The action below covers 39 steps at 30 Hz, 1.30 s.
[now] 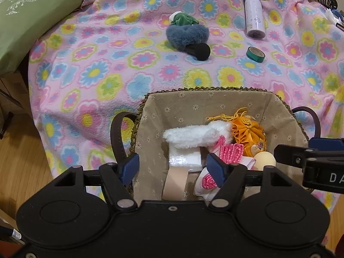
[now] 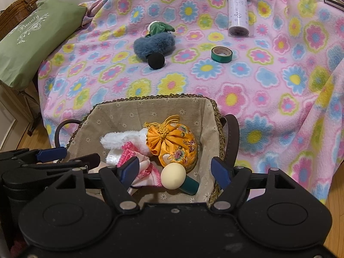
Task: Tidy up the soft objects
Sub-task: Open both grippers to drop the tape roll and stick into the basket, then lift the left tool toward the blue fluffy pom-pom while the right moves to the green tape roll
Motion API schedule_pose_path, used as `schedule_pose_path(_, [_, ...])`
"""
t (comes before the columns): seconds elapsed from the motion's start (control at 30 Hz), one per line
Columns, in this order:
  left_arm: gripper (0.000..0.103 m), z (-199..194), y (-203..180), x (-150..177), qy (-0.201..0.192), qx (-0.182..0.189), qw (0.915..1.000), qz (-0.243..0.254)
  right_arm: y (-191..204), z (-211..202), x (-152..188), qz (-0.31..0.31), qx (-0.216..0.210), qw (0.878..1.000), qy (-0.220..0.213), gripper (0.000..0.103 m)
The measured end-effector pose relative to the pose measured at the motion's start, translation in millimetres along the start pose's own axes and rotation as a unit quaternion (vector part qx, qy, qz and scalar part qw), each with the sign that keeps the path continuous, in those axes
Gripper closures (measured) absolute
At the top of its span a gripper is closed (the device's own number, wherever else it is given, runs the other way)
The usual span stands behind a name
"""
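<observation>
A woven basket (image 1: 206, 102) (image 2: 150, 107) with a beige lining holds a white fluffy cloth (image 1: 193, 136) (image 2: 120, 139), an orange pouch (image 1: 249, 133) (image 2: 174, 144), a pink and white sock (image 1: 228, 150) (image 2: 146, 172), a cream ball-headed item (image 1: 264, 160) (image 2: 173, 176) and a wrapped pad (image 1: 185, 161). My left gripper (image 1: 174, 168) is open and empty over the basket's near side. My right gripper (image 2: 175, 169) is open and empty above the cream ball. On the floral blanket (image 1: 107, 64) lie a blue fluffy scrunchie (image 1: 185, 35) (image 2: 152, 44), a green plush (image 1: 182, 19) (image 2: 160, 28) and a black ball-headed item (image 1: 201, 51) (image 2: 156, 61).
A purple and white bottle (image 1: 254, 17) (image 2: 238, 10) and a green tape roll (image 1: 255, 54) (image 2: 221, 54) lie on the blanket to the right. A green pillow (image 1: 28, 21) (image 2: 32, 36) sits at the left. Wood floor (image 1: 19, 167) shows at the near left.
</observation>
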<state>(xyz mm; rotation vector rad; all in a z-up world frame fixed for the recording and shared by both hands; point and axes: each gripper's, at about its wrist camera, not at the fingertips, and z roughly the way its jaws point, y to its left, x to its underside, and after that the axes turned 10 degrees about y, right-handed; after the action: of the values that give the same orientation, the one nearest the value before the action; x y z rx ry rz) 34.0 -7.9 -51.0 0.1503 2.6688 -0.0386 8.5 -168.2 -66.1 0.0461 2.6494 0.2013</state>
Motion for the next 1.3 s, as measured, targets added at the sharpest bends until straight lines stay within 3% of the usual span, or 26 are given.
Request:
schedule_pose_path(0.83, [0.036, -2.9, 2.7, -6.3, -0.012, -0.009, 0.9999, -0.002, -0.6, -1.9, -3.8, -0.003, 0.011, 1.0, -0.012, 0.025])
schedule_pose_path(1.3, [0.028, 1.5, 4.7, -52.2, -0.038, -0.024, 0.999, 0.01, -19.6, -7.0, -48.5, 0.021, 0.034, 0.997, -0.066, 0.016])
